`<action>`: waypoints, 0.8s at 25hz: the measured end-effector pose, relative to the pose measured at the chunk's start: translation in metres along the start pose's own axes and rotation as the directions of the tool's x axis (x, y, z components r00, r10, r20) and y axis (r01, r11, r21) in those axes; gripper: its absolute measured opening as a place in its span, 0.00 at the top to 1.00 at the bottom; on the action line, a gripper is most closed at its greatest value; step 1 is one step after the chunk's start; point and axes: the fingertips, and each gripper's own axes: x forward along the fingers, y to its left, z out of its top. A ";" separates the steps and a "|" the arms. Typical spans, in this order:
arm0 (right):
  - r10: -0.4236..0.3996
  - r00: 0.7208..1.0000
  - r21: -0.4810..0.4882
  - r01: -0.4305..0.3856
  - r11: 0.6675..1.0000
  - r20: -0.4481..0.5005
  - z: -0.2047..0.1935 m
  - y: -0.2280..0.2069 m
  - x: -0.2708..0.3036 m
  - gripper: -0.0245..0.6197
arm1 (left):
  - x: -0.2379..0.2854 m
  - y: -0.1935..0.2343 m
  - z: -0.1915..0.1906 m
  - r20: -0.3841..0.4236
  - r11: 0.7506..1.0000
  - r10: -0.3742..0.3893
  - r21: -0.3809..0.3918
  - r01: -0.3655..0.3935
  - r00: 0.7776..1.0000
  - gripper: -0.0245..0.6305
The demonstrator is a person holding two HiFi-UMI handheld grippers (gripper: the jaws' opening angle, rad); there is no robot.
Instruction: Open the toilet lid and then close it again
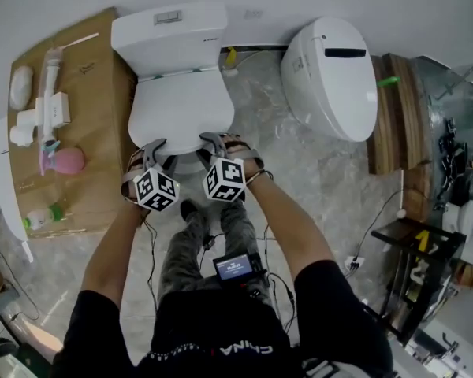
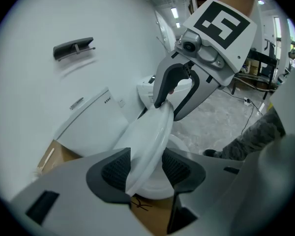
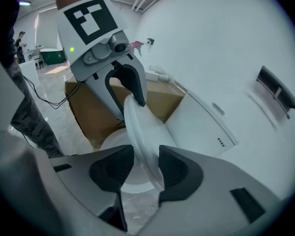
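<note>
At the front rim of the toilet, the left gripper [image 2: 143, 166] is clenched on the lid [image 2: 152, 132], whose thin white edge runs between its dark pads and touches both. The right gripper [image 3: 146, 167] grasps the same edge just beside it, with the rim pinched between its pads in the same way. In the head view the left gripper [image 1: 158, 154] and the right gripper [image 1: 223, 144] sit close together at the lid's [image 1: 181, 105] near curve. Both gripper views show that edge lifted off the bowl [image 2: 155, 191], with the lid tilted. Behind its hinge stands the tank [image 1: 169, 38], against the wall. A cardboard box [image 1: 87, 93] sits just beside the toilet on the left, so that side is tight. To the right, bare marble floor [image 1: 299, 179] lies open as far as a second toilet [image 1: 331, 73]. The person's legs [image 1: 213, 235] stand just in front of the bowl.
</note>
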 end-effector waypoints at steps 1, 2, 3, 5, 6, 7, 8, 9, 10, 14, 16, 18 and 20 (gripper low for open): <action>0.008 1.000 -0.005 -0.008 1.000 -0.007 -0.005 0.008 0.002 0.71 | 0.003 -0.008 -0.005 -0.007 1.000 0.003 0.003 -0.002 1.000 0.67; 0.017 1.000 -0.011 -0.017 1.000 -0.013 -0.010 0.016 0.004 0.71 | 0.005 -0.016 -0.009 -0.015 1.000 0.006 0.006 -0.006 1.000 0.66; 0.025 1.000 -0.021 -0.025 0.999 -0.017 -0.015 0.023 0.007 0.70 | 0.008 -0.023 -0.014 -0.023 1.000 0.012 0.010 -0.012 1.000 0.66; 0.034 0.999 -0.054 -0.035 0.998 -0.016 -0.024 0.036 0.013 0.70 | 0.015 -0.035 -0.024 -0.035 0.999 0.029 0.022 -0.028 0.999 0.66; 0.037 0.999 -0.071 -0.037 0.997 -0.011 -0.028 0.043 0.017 0.69 | 0.019 -0.041 -0.029 -0.039 0.999 0.038 0.028 -0.037 0.998 0.65; 0.038 0.999 -0.086 -0.039 0.996 -0.004 -0.032 0.048 0.021 0.69 | 0.023 -0.046 -0.034 -0.046 0.998 0.048 0.036 -0.046 0.998 0.65; 0.039 0.999 -0.101 -0.038 0.994 0.002 -0.037 0.054 0.026 0.68 | 0.028 -0.051 -0.039 -0.056 0.998 0.056 0.044 -0.054 0.997 0.64; 0.039 0.999 -0.114 -0.038 0.993 0.006 -0.042 0.060 0.029 0.68 | 0.033 -0.058 -0.044 -0.068 0.997 0.063 0.051 -0.060 0.996 0.64; 0.040 0.999 -0.128 -0.039 0.991 0.009 -0.048 0.067 0.032 0.68 | 0.037 -0.066 -0.048 -0.081 0.996 0.068 0.057 -0.064 0.994 0.64; 0.042 0.999 -0.180 -0.038 0.983 0.021 -0.066 0.093 0.050 0.66 | 0.056 -0.089 -0.071 -0.119 0.994 0.083 0.075 -0.075 0.989 0.62; 0.043 0.999 -0.195 -0.037 0.980 0.027 -0.074 0.103 0.060 0.66 | 0.066 -0.097 -0.081 -0.133 0.993 0.095 0.085 -0.084 0.987 0.61; 0.041 0.999 -0.210 -0.034 0.977 0.031 -0.082 0.113 0.069 0.65 | 0.074 -0.106 -0.091 -0.148 0.991 0.112 0.094 -0.099 0.983 0.61; 0.039 0.999 -0.229 -0.030 0.973 0.034 -0.089 0.122 0.077 0.65 | 0.083 -0.113 -0.100 -0.161 0.987 0.134 0.109 -0.118 0.978 0.61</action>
